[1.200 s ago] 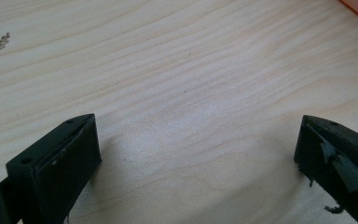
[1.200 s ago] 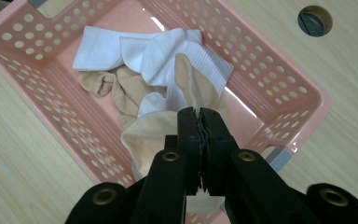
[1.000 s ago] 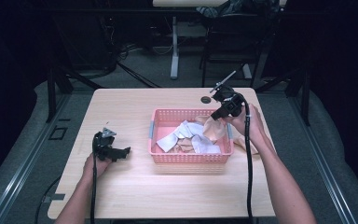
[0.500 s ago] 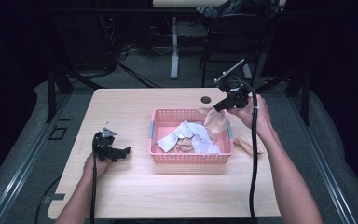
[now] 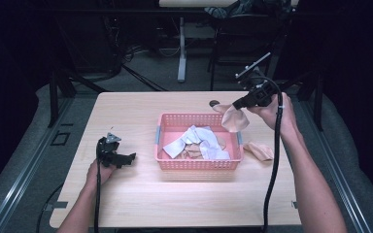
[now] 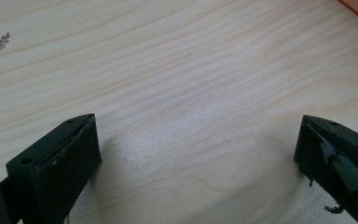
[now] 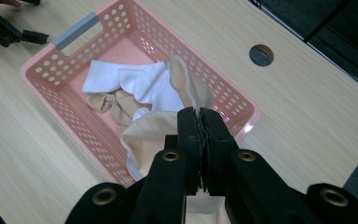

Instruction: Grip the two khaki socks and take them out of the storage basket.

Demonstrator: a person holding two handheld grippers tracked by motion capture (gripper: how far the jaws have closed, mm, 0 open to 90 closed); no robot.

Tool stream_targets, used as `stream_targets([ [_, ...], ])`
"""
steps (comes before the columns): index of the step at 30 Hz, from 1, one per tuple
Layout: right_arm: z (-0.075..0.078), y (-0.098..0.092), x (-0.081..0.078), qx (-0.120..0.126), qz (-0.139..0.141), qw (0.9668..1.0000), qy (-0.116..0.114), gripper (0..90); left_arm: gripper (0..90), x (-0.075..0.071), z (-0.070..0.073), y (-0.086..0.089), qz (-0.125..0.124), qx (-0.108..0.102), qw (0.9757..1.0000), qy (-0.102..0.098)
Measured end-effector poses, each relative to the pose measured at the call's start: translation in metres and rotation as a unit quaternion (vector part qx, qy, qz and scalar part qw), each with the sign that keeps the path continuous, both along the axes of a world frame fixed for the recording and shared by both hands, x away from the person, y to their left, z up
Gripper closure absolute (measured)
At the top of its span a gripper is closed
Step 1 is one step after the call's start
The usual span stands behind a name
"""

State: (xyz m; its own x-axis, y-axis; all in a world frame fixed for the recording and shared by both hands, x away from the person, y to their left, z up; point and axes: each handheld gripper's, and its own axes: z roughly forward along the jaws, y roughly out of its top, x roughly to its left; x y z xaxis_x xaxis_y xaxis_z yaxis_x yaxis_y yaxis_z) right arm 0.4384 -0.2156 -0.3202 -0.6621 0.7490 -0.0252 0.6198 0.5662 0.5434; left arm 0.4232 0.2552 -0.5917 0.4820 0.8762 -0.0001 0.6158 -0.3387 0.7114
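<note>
Clamped tight, the right gripper (image 5: 237, 103) pinches a beige sock (image 5: 235, 118) at upper right, above the pink basket (image 5: 199, 163) of socks. Another beige sock (image 5: 259, 150) lies right of the basket. At lower left, the left gripper (image 5: 126, 158) gapes wide, holding nothing, on bare table (image 5: 175, 204).

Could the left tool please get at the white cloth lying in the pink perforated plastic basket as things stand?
Probably yes: the left tool rests open and unladen on the wooden table, and the white cloth lies uncovered in the open-topped pink basket.

Black grippers (image 5: 240, 103) with brass-ringed screw holes, trailing black cables (image 5: 272, 170), bare forearms.
</note>
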Motion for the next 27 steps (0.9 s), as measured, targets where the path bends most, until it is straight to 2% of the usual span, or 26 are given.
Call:
stream_targets([
  [2,0.002,-0.006,-0.002,0.004,-0.007,1.0000,-0.002,87.5,0.0,0.000,0.000,0.000,0.000,0.000,1.0000,0.000],
  [9,0.005,-0.032,-0.008,-0.004,-0.028,0.9996,-0.009,87.5,0.0,0.000,0.000,0.000,0.000,0.000,1.0000,0.000],
  [16,0.001,-0.059,-0.014,-0.012,-0.054,0.9984,-0.010,87.5,0.0,0.000,0.000,0.000,0.001,0.000,1.0000,-0.001],
  [21,-0.008,-0.073,-0.015,-0.018,-0.072,0.9972,-0.009,87.5,0.0,0.000,0.000,0.000,0.001,0.000,1.0000,-0.001],
  [27,-0.026,-0.084,-0.014,-0.025,-0.090,0.9957,-0.001,87.4,0.0,0.000,0.000,0.000,0.001,0.000,1.0000,-0.001],
])
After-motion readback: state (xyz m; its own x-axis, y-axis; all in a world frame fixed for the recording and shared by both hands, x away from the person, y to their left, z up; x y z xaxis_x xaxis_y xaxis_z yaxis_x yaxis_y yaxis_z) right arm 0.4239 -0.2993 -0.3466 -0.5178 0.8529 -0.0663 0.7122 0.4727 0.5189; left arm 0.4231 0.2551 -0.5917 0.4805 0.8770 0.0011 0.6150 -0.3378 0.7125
